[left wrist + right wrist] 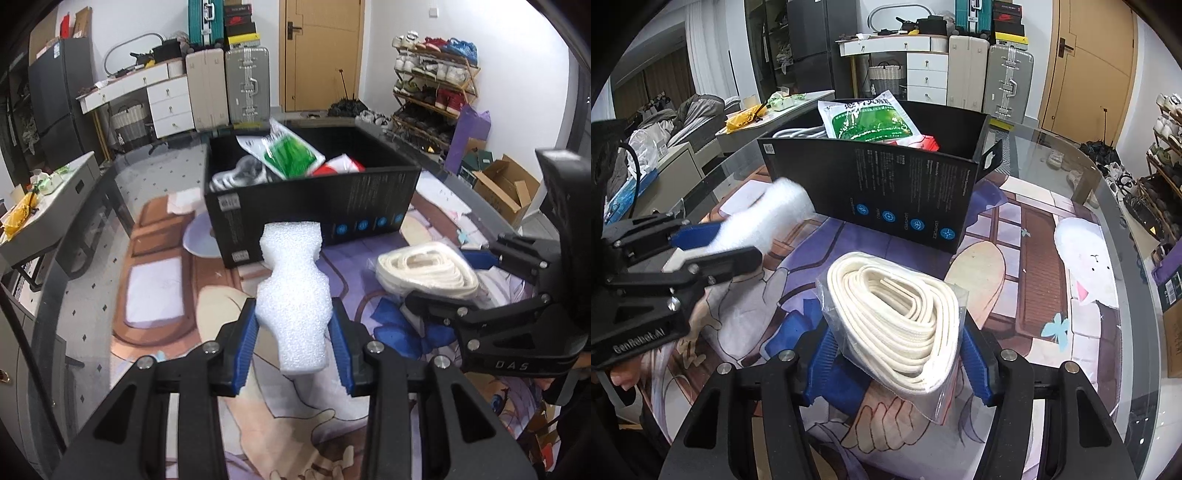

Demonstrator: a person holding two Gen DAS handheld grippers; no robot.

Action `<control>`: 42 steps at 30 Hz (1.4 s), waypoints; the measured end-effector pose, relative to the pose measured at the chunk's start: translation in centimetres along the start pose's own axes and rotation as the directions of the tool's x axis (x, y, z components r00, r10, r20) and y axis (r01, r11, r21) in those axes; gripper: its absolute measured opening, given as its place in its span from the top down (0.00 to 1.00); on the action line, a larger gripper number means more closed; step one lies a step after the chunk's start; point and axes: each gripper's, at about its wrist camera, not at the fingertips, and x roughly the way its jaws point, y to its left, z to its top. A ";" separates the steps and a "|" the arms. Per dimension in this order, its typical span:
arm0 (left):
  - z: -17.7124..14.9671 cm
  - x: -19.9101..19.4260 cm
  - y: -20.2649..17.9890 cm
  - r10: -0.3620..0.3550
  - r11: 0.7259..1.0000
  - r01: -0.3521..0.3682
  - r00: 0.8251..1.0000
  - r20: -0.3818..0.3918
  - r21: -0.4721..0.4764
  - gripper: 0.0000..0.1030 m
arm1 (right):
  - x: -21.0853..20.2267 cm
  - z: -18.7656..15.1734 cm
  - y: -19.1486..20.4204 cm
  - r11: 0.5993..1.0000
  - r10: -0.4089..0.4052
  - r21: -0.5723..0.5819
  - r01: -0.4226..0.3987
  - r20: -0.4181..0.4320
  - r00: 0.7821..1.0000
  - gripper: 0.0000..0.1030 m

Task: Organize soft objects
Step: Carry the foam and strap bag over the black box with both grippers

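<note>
My left gripper is shut on a white foam piece and holds it above the mat, just in front of the black box. In the right wrist view the foam piece and the left gripper show at the left. My right gripper is shut on a clear bag of coiled cream rope, also visible in the left wrist view. The black box holds a green-and-white packet, a red item and grey-white things.
The table carries a printed anime mat under a glass top. Suitcases, a white drawer unit, a shoe rack and cardboard boxes stand around the room. A grey side table with clutter is at the left.
</note>
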 end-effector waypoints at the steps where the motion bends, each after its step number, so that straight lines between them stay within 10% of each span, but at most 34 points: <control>1: 0.2 -0.3 0.1 0.004 1.000 -0.004 1.000 0.009 -0.002 0.65 | -0.2 0.0 0.0 1.000 -0.002 -0.001 0.002 0.005 1.000 0.40; 42: 6.0 -3.6 0.7 0.049 0.999 -0.044 0.982 0.181 -0.031 0.65 | -8.0 5.3 0.2 0.999 -0.051 0.023 0.047 0.231 0.972 0.40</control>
